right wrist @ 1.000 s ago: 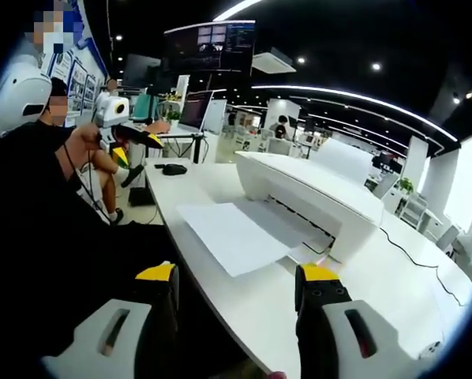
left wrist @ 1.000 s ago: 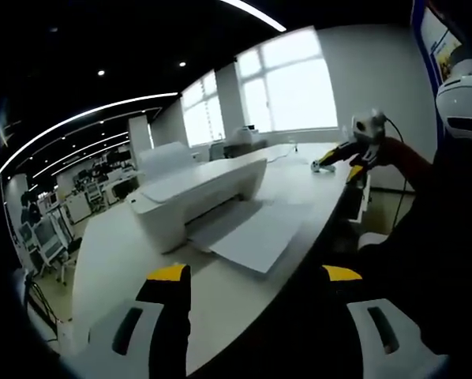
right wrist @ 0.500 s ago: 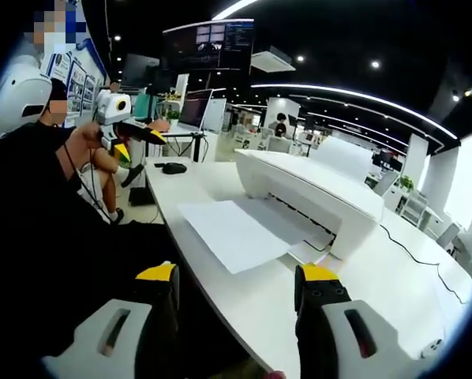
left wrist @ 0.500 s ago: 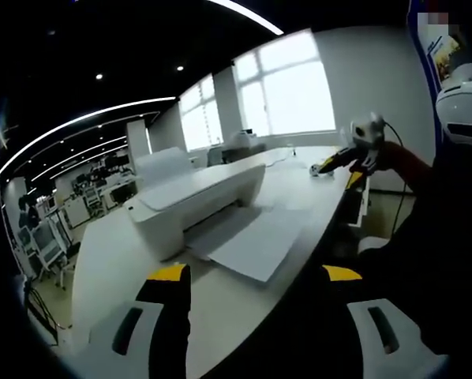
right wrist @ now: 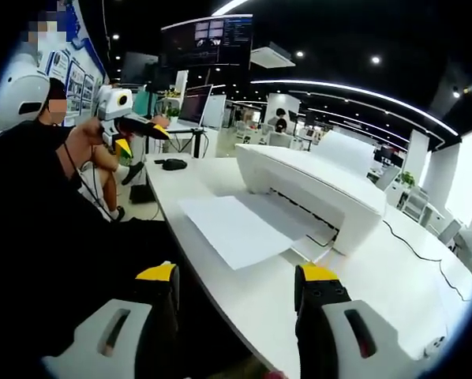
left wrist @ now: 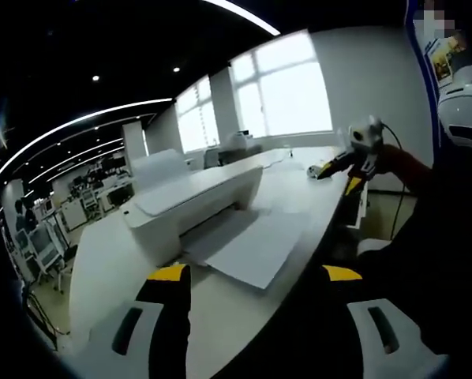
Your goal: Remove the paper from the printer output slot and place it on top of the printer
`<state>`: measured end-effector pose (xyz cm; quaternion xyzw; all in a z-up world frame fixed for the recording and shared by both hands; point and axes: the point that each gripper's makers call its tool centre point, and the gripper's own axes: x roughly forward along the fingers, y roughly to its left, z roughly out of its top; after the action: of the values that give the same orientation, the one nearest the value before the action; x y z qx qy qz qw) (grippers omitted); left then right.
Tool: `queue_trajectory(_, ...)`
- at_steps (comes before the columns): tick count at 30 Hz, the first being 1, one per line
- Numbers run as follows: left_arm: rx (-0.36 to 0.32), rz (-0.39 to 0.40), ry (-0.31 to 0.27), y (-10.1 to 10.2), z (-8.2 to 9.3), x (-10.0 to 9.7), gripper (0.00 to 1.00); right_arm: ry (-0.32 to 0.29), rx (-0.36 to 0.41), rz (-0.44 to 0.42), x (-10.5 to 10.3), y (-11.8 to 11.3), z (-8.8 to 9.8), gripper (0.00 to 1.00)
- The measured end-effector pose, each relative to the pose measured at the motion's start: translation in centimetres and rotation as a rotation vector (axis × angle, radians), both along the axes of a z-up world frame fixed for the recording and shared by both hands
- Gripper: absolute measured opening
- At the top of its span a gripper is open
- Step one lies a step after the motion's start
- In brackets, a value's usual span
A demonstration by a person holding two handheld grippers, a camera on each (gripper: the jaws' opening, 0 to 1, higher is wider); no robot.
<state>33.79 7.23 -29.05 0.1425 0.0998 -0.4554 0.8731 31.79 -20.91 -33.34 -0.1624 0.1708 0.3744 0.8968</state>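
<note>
A white printer (left wrist: pixel 190 201) stands on a long white table (left wrist: pixel 110 260), and a sheet of paper (left wrist: pixel 256 249) lies flat in front of its output slot, reaching out toward the table's near edge. In the left gripper view the left gripper (left wrist: pixel 256 276) is held back from the table with its yellow-tipped jaws wide apart and nothing between them; the paper lies ahead of the jaws, well apart from them, and the printer sits beyond it to the left. The right gripper (left wrist: pixel 335 166) comes into this view from the right, raised above the far right part of the table in the person's hand; at that size I cannot tell how far its jaws stand apart.

In the right gripper view the right gripper (right wrist: pixel 234 276) also has its jaws spread wide and holds nothing. The paper (right wrist: pixel 236 229) lies ahead between the lines of the two jaws, not touched by either, with the printer (right wrist: pixel 319 193) just beyond it to the right. The left gripper (right wrist: pixel 133 126) shows at the far left, lifted above the table's far end near a dark mouse (right wrist: pixel 174 164)
</note>
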Motion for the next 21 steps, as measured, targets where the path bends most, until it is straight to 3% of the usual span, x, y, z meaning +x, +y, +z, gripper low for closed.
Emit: queue_trajectory(21,0.023,-0.044,0.014,-2.0,-0.5,0.9,0.69,0.015,-0.012,-0.025,0.4,-0.5,-0.2,0.54)
